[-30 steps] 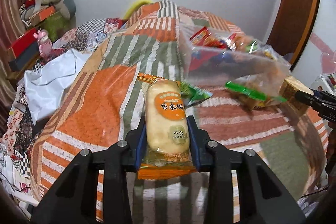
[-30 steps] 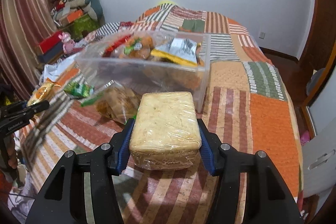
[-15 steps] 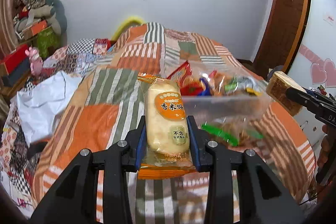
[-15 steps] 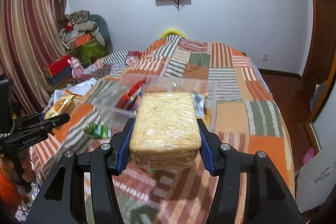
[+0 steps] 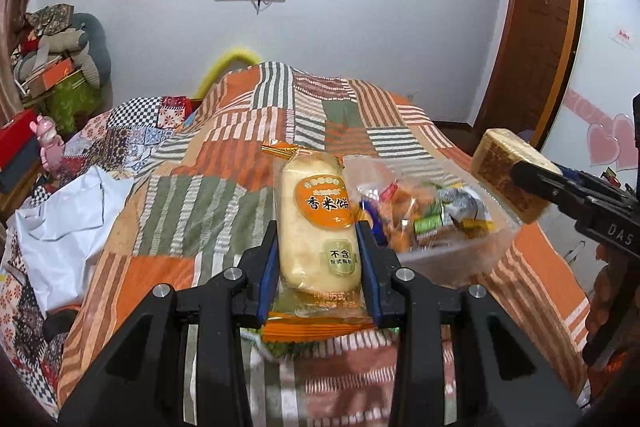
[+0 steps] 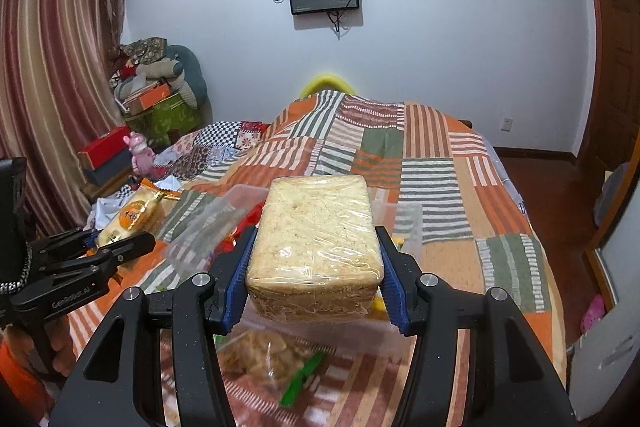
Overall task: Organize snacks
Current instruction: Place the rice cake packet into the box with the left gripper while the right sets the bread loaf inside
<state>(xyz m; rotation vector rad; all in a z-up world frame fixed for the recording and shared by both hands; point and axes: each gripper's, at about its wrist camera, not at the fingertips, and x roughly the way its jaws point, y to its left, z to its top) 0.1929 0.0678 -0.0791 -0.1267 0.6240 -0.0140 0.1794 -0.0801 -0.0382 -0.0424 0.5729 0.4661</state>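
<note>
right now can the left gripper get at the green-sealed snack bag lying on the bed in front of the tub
Probably not: the left gripper is shut on the rice cracker pack, so its jaws are full; the snack bag lies uncovered.

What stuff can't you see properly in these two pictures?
- Clear snack box, right wrist view: mostly hidden behind the wrapped cake block in the right claw.
- Snacks in the box, left wrist view: blurred, their labels unreadable.
- Small print low on the rice cracker packet, left wrist view: too small to read.
- Bag of snacks, right wrist view: blurred, partly behind the claw.
</note>
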